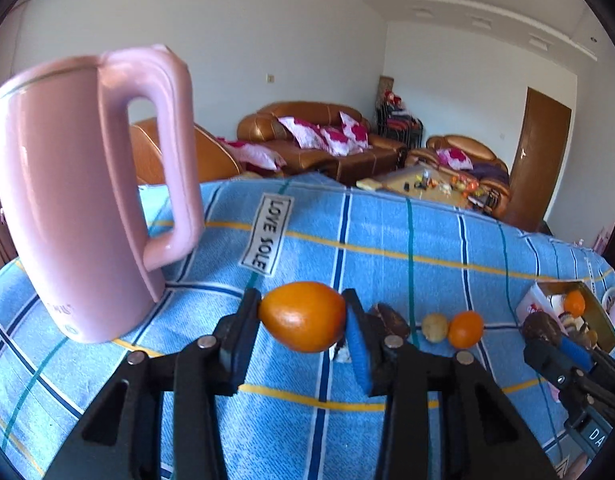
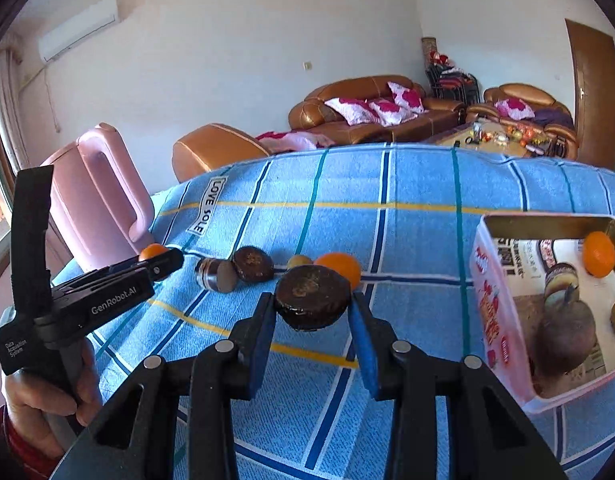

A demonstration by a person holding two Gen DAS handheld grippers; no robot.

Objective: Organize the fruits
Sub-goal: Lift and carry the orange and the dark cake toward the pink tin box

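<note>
An orange (image 1: 303,316) was clamped in the left gripper (image 1: 303,320) and a dark round fruit (image 2: 312,296) in the right gripper (image 2: 312,304), both best carried level rightward to the tin box (image 2: 495,320).

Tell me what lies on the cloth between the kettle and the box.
In the right wrist view, between kettle and box: two brown pieces, a yellowish fruit, an orange.

home living room, leather sofa (image 1: 307,136), cushions (image 2: 371,108)
</note>
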